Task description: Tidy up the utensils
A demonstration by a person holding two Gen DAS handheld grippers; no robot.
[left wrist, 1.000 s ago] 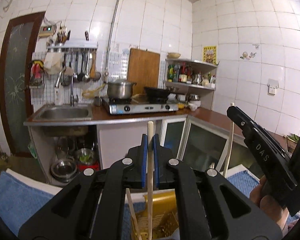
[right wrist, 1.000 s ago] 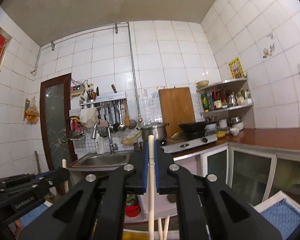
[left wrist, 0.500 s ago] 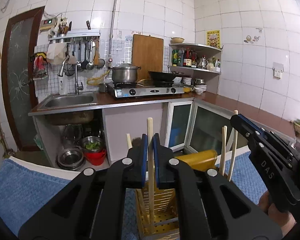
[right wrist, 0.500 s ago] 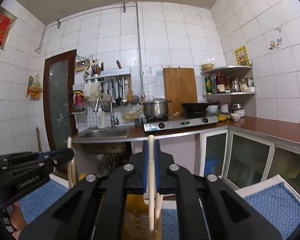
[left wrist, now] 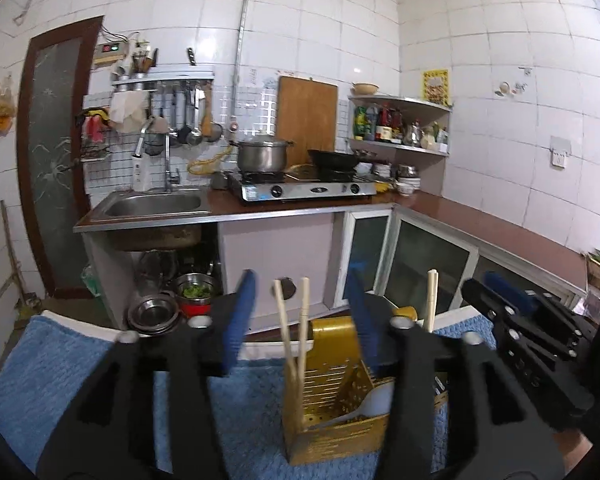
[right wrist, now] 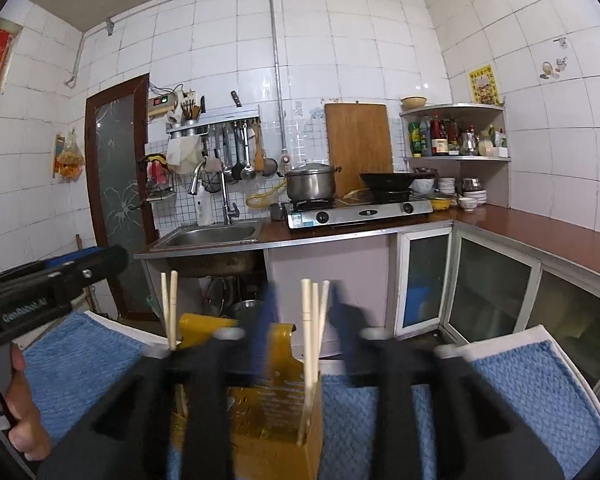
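Observation:
A yellow perforated utensil holder [left wrist: 332,400] stands on a blue towel [left wrist: 60,380]. My left gripper [left wrist: 300,320] is open around two wooden chopsticks [left wrist: 296,332] that stand in the holder's left compartment. A white spoon [left wrist: 374,400] lies in the middle compartment and more chopsticks [left wrist: 431,300] stand at the right. In the right wrist view my right gripper [right wrist: 304,320] is open, blurred, around several chopsticks [right wrist: 312,344] standing in the holder [right wrist: 272,412]. The other pair [right wrist: 170,308] stands at the left.
The right gripper's body [left wrist: 532,340] shows at the right of the left wrist view; the left gripper's body [right wrist: 48,288] and a hand show at the left of the right wrist view. Behind are a sink [left wrist: 152,204], a stove with pot [left wrist: 264,156], and cabinets.
Both grippers have opened and let go of their chopsticks, which now stand in the holder. Both cameras have tilted down toward the holder.

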